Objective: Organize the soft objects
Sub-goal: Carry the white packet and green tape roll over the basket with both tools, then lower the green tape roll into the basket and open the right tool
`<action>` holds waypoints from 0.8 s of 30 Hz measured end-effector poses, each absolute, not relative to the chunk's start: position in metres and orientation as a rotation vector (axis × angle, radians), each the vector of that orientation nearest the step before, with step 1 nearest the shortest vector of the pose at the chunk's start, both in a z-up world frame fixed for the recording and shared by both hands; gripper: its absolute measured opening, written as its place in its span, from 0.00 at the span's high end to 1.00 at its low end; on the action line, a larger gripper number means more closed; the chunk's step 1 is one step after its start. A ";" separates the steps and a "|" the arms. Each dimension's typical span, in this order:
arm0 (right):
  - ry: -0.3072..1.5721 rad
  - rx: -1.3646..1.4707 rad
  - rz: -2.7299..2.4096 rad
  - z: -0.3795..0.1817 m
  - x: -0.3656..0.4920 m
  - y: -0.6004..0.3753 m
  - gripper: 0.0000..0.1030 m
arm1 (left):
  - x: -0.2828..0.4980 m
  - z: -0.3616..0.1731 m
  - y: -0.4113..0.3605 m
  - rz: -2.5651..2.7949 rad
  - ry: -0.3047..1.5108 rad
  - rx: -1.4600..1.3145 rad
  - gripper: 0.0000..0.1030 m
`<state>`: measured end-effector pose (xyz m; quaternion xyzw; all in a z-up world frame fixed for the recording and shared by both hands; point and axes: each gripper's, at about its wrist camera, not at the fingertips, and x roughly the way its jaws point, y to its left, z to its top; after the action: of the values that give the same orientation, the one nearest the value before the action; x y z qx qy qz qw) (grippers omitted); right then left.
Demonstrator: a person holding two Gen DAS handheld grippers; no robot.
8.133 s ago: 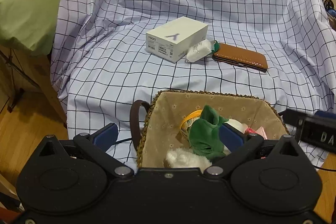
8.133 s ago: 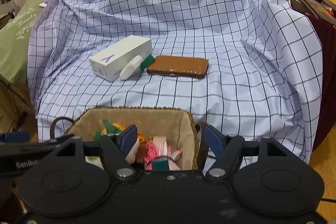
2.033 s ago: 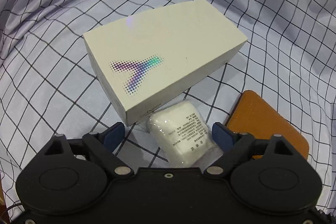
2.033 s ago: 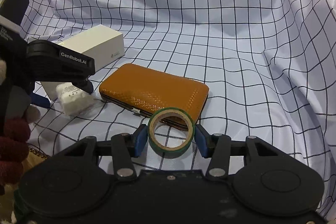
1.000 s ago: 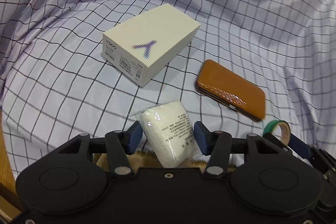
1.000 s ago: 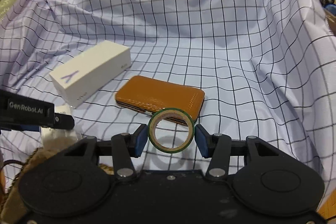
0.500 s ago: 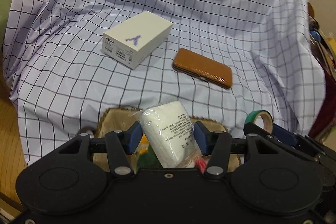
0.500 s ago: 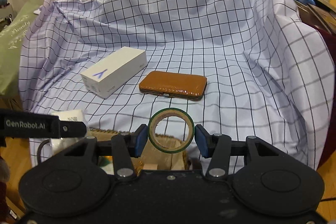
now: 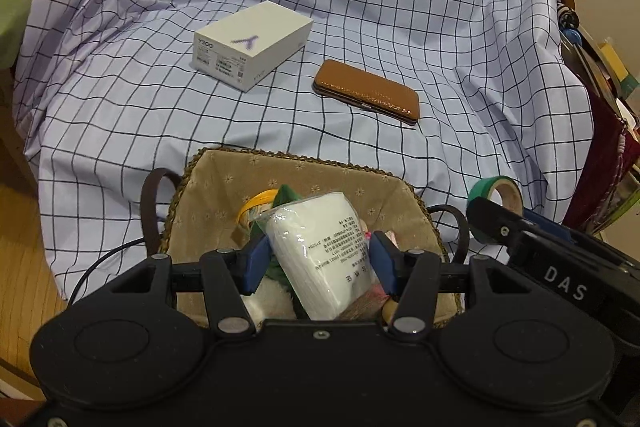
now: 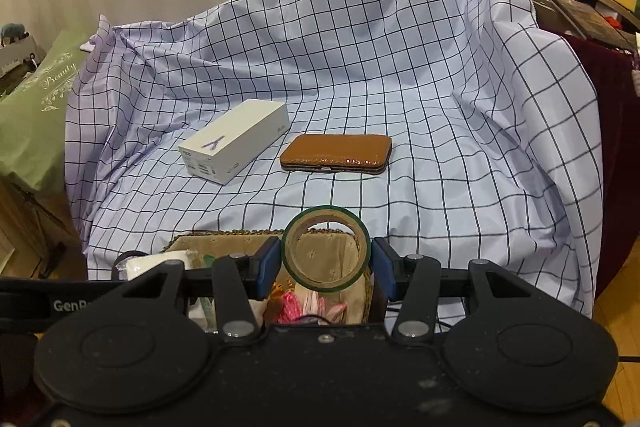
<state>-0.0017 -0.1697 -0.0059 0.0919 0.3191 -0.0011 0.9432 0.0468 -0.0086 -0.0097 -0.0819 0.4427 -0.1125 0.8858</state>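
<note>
white plastic-wrapped packet [image 9: 320, 251] clamped between the blue pads of the left gripper [image 9: 318, 263], held just above the fabric-lined wicker basket [image 9: 312, 175]. green roll of tape [image 10: 326, 249] pinched upright between the pads of the right gripper [image 10: 326, 265], over the right end of the same basket [image 10: 224, 241], open core facing the camera. inside the basket, a green cloth piece [image 9: 286, 193], a yellow ring [image 9: 256, 201] and something pink [image 10: 304, 305]. behind, on the checked sheet [image 9: 400, 7], a white box with a purple y [image 9: 253, 45] and a tan leather case [image 9: 366, 91], set apart from each other. far left, a green bag [image 10: 36, 111] with white lettering.
</note>
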 end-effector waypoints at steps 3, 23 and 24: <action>0.654 0.195 0.001 -0.006 -0.008 -0.170 0.53 | 0.043 -0.009 -0.003 -0.215 0.909 -0.189 0.50; 0.750 0.161 0.088 -0.025 -0.003 -0.148 0.53 | 0.045 -0.022 0.018 -0.149 0.924 -0.266 0.50; 0.753 0.161 0.090 -0.025 -0.002 -0.148 0.53 | 0.045 -0.022 0.018 -0.149 0.925 -0.266 0.50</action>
<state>-0.0024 -0.1479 -0.0253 0.0786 0.3670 0.0438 0.9259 0.0451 0.0180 -0.0221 -0.1276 0.4446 -0.0717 0.8837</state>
